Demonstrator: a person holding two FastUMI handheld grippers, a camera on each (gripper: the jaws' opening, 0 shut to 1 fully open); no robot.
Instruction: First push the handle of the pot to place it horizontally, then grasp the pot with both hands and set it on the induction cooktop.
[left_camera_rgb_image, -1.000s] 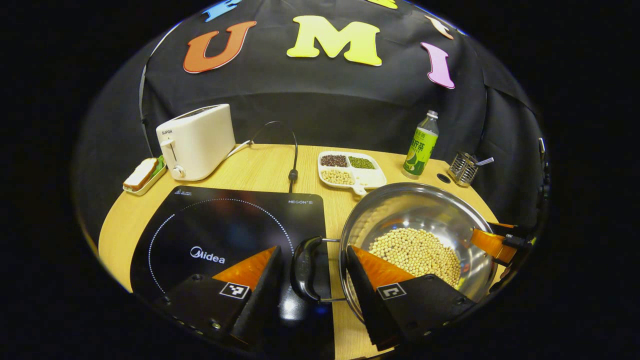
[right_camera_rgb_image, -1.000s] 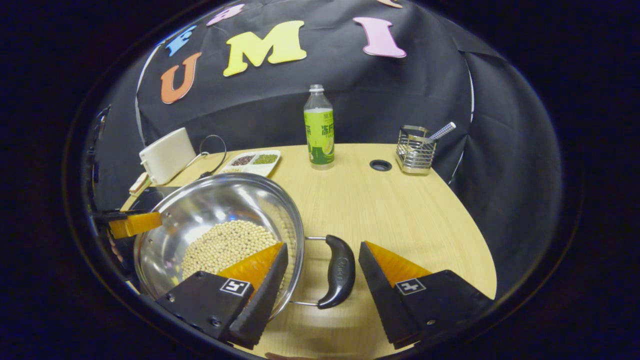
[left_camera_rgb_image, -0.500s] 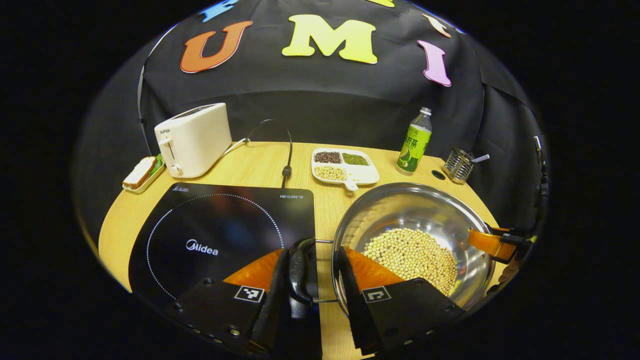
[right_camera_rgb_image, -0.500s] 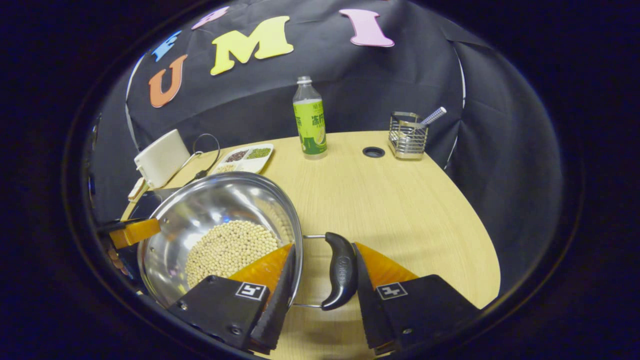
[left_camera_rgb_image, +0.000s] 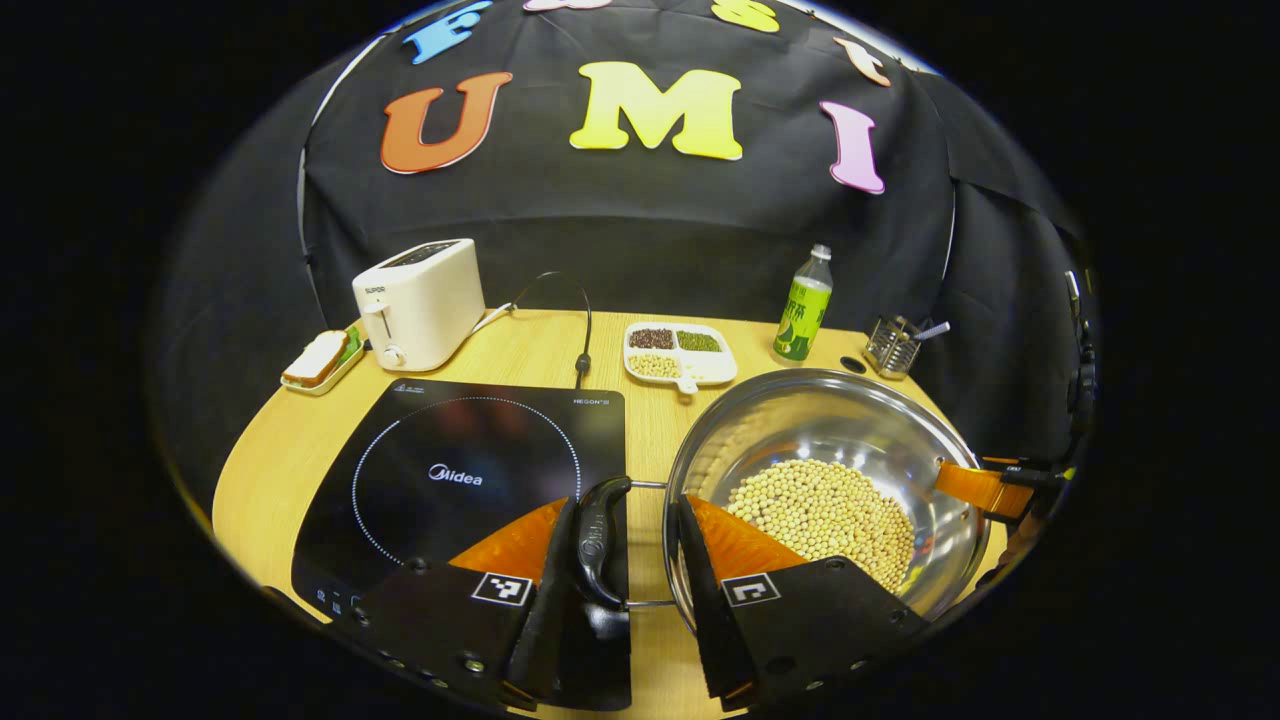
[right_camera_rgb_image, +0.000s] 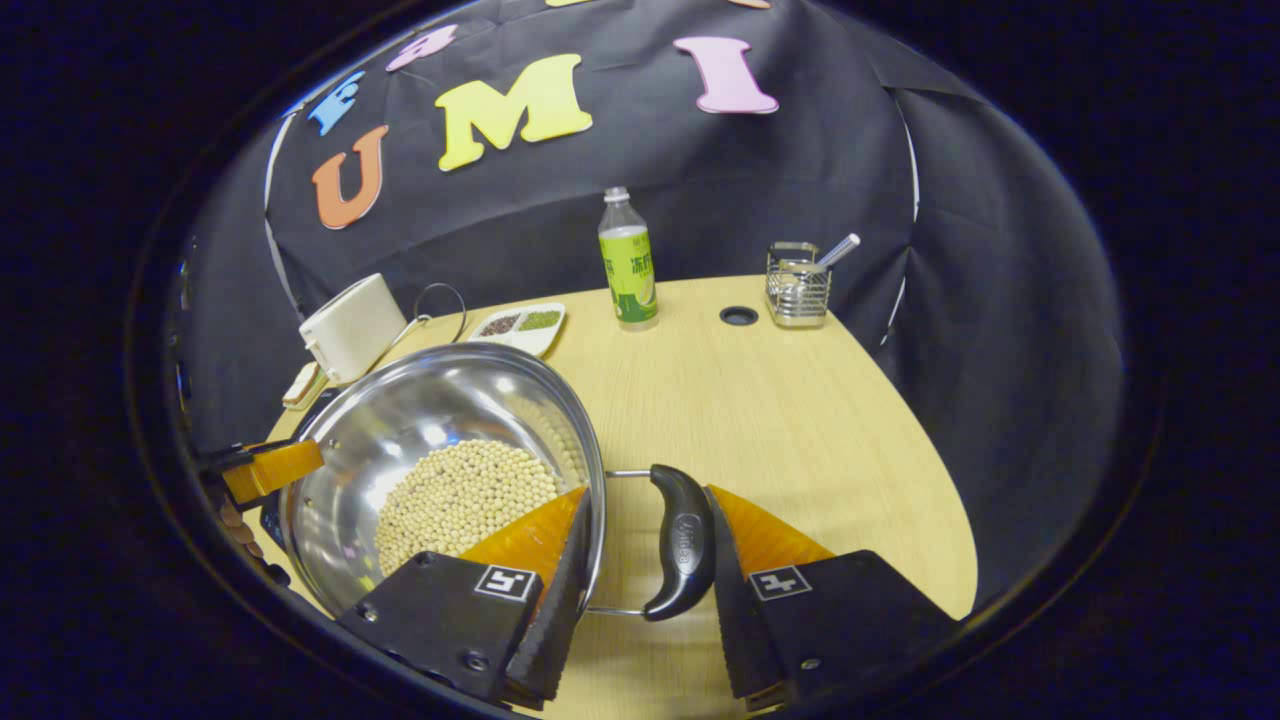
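Steel pot (left_camera_rgb_image: 850, 440), round and shiny, holds pale beans (left_camera_rgb_image: 825, 510); it sits right of the glossy black induction cooktop (left_camera_rgb_image: 470, 480) on the wood worktop (right_camera_rgb_image: 780, 420). Left gripper (left_camera_rgb_image: 625, 555) pinches the left black handle (left_camera_rgb_image: 597, 540) against the pot wall; right gripper (right_camera_rgb_image: 640, 545) likewise on the right handle (right_camera_rgb_image: 683, 540). Far: divided tray (left_camera_rgb_image: 680, 352) with three kinds of grain.

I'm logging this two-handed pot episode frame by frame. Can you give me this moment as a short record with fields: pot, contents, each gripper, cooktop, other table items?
pot: steel pot to the right of the cooktop, not yet over it
contents: pale beans
left gripper: left gripper closed around the pot's left handle and rim
right gripper: right gripper closed around the right handle and rim
cooktop: black induction cooktop, nothing on its ring
other items: toaster, divided dish, bottle, wire caddy
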